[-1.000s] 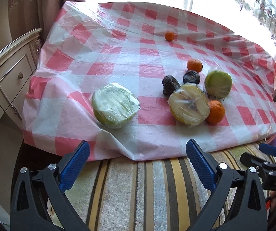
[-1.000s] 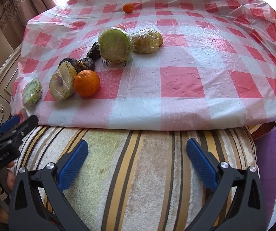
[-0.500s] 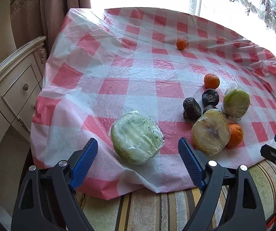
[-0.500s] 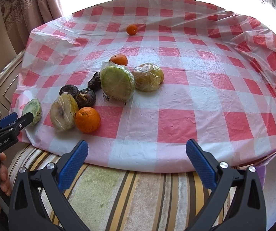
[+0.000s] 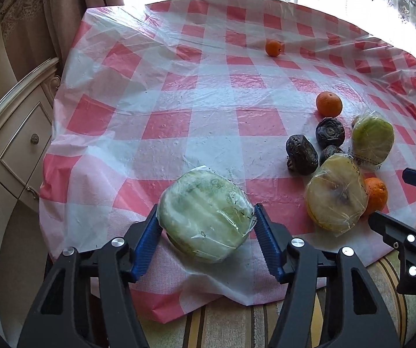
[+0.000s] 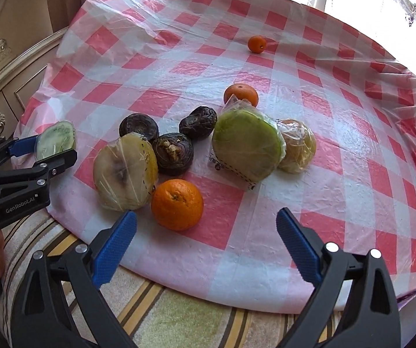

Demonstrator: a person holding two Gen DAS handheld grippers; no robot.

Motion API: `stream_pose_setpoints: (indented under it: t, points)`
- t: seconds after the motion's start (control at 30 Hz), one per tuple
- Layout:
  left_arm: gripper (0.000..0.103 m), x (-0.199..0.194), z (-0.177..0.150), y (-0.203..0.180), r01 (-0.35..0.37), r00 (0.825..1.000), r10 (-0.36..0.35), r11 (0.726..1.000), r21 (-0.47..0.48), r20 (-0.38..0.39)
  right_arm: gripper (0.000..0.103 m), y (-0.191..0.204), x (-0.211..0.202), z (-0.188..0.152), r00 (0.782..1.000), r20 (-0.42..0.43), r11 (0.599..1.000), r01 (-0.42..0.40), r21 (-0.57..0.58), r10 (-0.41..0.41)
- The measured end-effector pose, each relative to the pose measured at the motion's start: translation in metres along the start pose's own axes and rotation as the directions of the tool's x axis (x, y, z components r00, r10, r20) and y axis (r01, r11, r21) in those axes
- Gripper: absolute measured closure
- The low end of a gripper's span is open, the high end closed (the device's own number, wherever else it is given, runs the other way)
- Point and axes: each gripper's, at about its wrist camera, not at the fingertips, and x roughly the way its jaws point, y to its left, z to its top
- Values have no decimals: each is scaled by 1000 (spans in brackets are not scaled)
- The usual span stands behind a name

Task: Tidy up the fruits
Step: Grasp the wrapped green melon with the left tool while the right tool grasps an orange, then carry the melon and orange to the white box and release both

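Note:
A pale green wrapped melon half [image 5: 206,213] lies near the front left edge of the checked tablecloth [image 5: 208,121]. My left gripper [image 5: 206,233] has closed on it, both blue pads touching its sides; it also shows in the right wrist view [image 6: 55,140]. To the right lie a wrapped yellow fruit half [image 6: 125,171], an orange [image 6: 176,204], three dark fruits [image 6: 173,152], a wrapped green half [image 6: 247,145] and a wrapped brownish fruit [image 6: 296,145]. My right gripper [image 6: 206,240] is open and empty, just in front of the orange.
Two more oranges sit further back, one mid-table [image 6: 241,94] and a small one far away [image 6: 256,44]. A cream drawer cabinet [image 5: 7,145] stands left of the table. A striped cushion [image 6: 178,313] lies below the front edge. Curtains and a bright window are behind.
Both grippers moved forward to the table. The left gripper's jaws went around the pale green melon half and closed on it. The right gripper came up near the orange, still open.

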Motion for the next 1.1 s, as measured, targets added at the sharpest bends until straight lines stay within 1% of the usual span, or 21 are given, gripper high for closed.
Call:
stream_pose_setpoints:
  t: [0.07, 0.17, 0.2, 0.23, 0.27, 0.3, 0.33, 0.43, 0.5, 0.7, 0.93, 1.03, 1.1]
  points:
    - [43, -1, 0, -1, -2, 1000, 2, 1000, 3, 1, 14, 4, 3, 0, 1000, -4, 1000, 2, -17, -2]
    - [44, -2, 0, -1, -5, 1000, 5, 1000, -1, 2, 28, 7, 4, 0, 1000, -8, 999, -16, -35, 16]
    - [44, -3, -1, -1, -4, 1000, 4, 1000, -4, 3, 38, 7, 5, -1, 1000, -10, 999, -26, -35, 26]
    - [44, -4, -1, 0, -2, 1000, 2, 1000, -11, 6, 51, 6, 6, -1, 999, -15, 998, -45, -33, 44]
    - [44, -6, -1, 1, 1, 1000, -1, 1000, -15, 9, 56, 5, 6, -2, 997, -20, 997, -72, -29, 71]
    - [44, -7, -1, 1, 5, 1000, -5, 1000, -15, 11, 63, 5, 7, -2, 996, -22, 996, -91, -25, 90]
    - [44, -10, -1, 1, 7, 1000, -6, 1000, -15, 15, 65, 5, 6, -3, 995, -19, 995, -97, -22, 96]
    - [45, -15, -1, 0, 7, 1000, -6, 1000, -15, 28, 66, 1, 3, -5, 994, -9, 994, -107, -4, 107]
    - [45, -20, -1, -1, 12, 999, -11, 1000, -16, 37, 67, -4, -3, -7, 994, 13, 993, -113, 15, 113]
    - [45, -39, 5, -16, 39, 997, -41, 999, 20, 69, 68, -24, -23, -19, 995, 51, 993, -95, 74, 91]
    - [45, -62, 14, -52, 90, 990, -101, 989, 119, 94, 68, -61, -54, -43, 994, 89, 984, -71, 165, 57]
    - [45, -72, 17, -77, 124, 985, -143, 975, 184, 97, 68, -83, -71, -58, 995, 100, 976, -50, 211, 29]
    - [45, -77, 19, -97, 156, 979, -181, 960, 235, 91, 68, -100, -82, -71, 995, 101, 969, -30, 243, 5]
